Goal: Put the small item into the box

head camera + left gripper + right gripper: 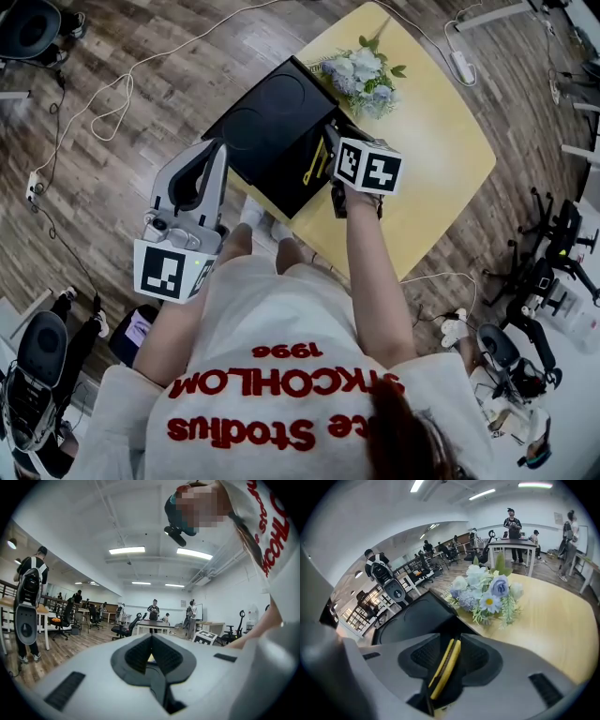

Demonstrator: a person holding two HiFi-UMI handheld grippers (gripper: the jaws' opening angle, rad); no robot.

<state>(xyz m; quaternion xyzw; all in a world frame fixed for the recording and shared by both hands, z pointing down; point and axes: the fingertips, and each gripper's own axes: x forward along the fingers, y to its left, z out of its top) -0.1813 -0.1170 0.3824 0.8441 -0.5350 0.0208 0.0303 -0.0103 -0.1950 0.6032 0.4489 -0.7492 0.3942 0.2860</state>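
Observation:
A thin yellow item (443, 672) stands on edge between the jaws of my right gripper (453, 641). The jaws are open, with dark gaps beside the item. In the head view the right gripper (323, 155) holds the yellow item (314, 167) over the near edge of the open black box (272, 127), which lies on the yellow table (441, 141). The black box (412, 620) shows just past the right jaws. My left gripper (216, 150) hangs off the table by the person's body, and its view shows the left gripper (151, 639) shut on nothing, facing the room.
A bunch of artificial flowers (361, 75) lies on the table right behind the box, close ahead of the right jaws as the flowers (487, 595). Cables (103, 103) trail over the wooden floor. Office chairs (28, 28) stand around, and people stand at desks farther off.

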